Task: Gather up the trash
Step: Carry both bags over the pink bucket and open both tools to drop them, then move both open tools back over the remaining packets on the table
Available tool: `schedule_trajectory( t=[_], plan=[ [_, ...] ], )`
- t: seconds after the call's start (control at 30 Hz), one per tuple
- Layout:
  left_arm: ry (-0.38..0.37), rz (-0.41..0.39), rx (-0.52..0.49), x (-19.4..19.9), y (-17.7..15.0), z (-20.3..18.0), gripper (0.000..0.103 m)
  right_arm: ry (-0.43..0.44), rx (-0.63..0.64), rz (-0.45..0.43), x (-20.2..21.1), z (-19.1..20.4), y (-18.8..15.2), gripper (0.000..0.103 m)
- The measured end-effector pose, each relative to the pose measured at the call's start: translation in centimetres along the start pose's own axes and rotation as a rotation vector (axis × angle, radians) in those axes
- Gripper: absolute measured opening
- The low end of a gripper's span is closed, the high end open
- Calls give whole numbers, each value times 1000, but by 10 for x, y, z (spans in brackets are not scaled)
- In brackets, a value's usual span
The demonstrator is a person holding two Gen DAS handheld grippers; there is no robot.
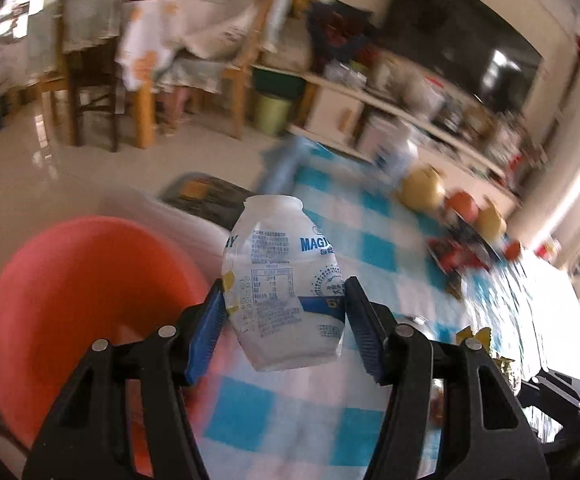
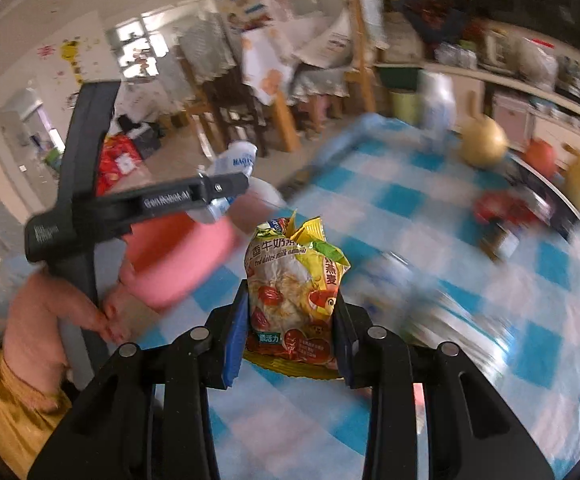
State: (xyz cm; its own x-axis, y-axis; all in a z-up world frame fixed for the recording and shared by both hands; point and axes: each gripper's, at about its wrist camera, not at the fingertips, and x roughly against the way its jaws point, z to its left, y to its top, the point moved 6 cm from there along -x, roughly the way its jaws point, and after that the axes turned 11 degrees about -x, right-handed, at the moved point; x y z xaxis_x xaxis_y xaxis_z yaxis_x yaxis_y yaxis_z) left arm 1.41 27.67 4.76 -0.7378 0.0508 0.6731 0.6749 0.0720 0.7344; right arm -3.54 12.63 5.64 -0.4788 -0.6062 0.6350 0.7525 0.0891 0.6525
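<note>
My left gripper (image 1: 286, 320) is shut on a small clear plastic bottle (image 1: 282, 280) with a blue and white label, held upright above the table next to a pink bin (image 1: 70, 304). My right gripper (image 2: 290, 324) is shut on a crumpled yellow oatmeal wrapper (image 2: 294, 296), held above the blue and white checked tablecloth (image 2: 410, 208). In the right wrist view the left gripper (image 2: 226, 188) with the bottle (image 2: 236, 162) hangs over the pink bin (image 2: 178, 256) at the table's left edge.
Pears (image 1: 422, 188) and an apple (image 1: 464, 206) lie at the table's far side beside a white bottle (image 1: 396, 156) and red packets (image 1: 458, 256). A shiny wrapper (image 2: 450, 312) lies right of my right gripper. Wooden chairs (image 1: 90, 80) stand on the floor beyond.
</note>
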Motion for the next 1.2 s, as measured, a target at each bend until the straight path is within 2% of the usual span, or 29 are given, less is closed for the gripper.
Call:
schedule_trajectory(
  t=[0.1, 0.27, 0.43, 0.47, 0.53, 0.6, 0.77, 0.9, 1.07, 1.2],
  plan=[
    [94, -20, 80, 15, -1, 47, 60, 64, 38, 12, -24, 42, 15, 38],
    [180, -18, 220, 24, -13, 108, 60, 135, 92, 43, -72, 104, 31, 38],
    [270, 21, 315, 21, -24, 148, 63, 129, 83, 83, -116, 124, 33, 40],
    [283, 25, 331, 21, -26, 153, 68, 121, 77, 88, -122, 124, 33, 42],
    [310, 33, 332, 20, -27, 159, 77, 100, 61, 85, -127, 121, 31, 58],
    [328, 29, 314, 21, -26, 159, 82, 81, 54, 63, -123, 116, 29, 73],
    [317, -20, 270, 28, -14, 147, 93, 17, 29, -4, -98, 95, 25, 85],
    [319, -56, 222, 33, -5, 126, 94, -18, 9, -53, -75, 78, 25, 88],
    [278, -114, 160, 38, 9, 93, 94, -62, -10, -107, -44, 59, 23, 90],
    [283, -139, 88, 41, 16, 68, 95, -87, -37, -140, -23, 42, 17, 90]
  ],
)
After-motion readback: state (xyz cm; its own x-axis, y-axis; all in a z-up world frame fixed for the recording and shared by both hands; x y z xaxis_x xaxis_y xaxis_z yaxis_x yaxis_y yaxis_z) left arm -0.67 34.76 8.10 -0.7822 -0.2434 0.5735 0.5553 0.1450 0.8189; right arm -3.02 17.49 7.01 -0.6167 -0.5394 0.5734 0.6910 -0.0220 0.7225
